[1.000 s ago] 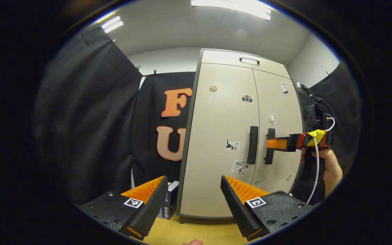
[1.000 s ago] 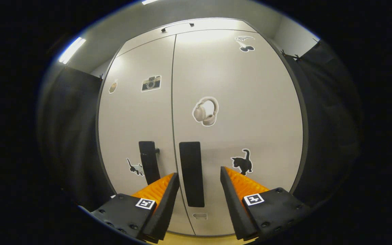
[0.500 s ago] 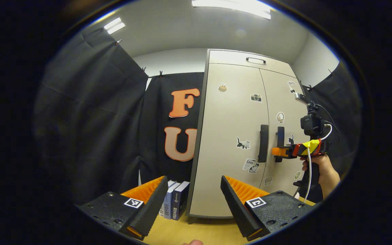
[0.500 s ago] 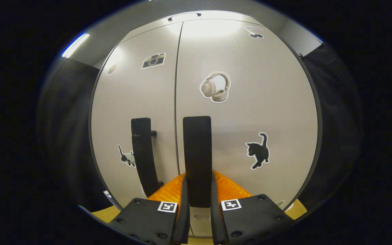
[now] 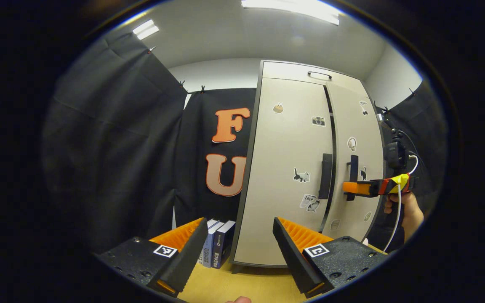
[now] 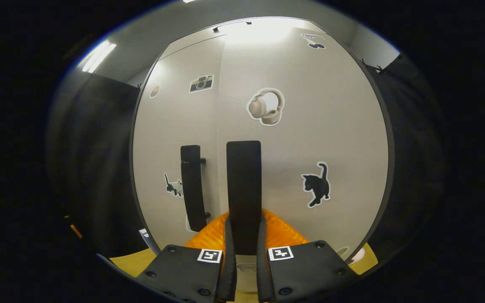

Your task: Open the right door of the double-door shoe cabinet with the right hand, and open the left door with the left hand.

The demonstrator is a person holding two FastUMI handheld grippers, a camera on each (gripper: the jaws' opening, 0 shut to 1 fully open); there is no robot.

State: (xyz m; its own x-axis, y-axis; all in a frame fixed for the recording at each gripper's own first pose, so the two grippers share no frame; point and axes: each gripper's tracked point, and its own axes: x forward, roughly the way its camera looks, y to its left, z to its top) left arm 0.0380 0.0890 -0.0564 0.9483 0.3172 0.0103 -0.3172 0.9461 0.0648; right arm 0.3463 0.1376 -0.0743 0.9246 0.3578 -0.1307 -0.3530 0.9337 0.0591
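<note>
A beige double-door shoe cabinet stands right of centre in the left gripper view. Its left door is closed and carries a dark vertical handle. The right door stands slightly ajar, with a dark gap at the seam. My right gripper, held by a hand, is shut on the right door's handle. In the right gripper view my right gripper clamps that handle near its lower end, with the left handle beside it. My left gripper is open and well short of the cabinet.
Several dark books stand on the wooden surface by the cabinet's left side. A small handle sits on the cabinet's top panel. Black curtains hang to the left and behind.
My right gripper closed on the right door's handle and has drawn that door slightly out from the left one. My left gripper stayed open, and its view shifted a little to the left.
</note>
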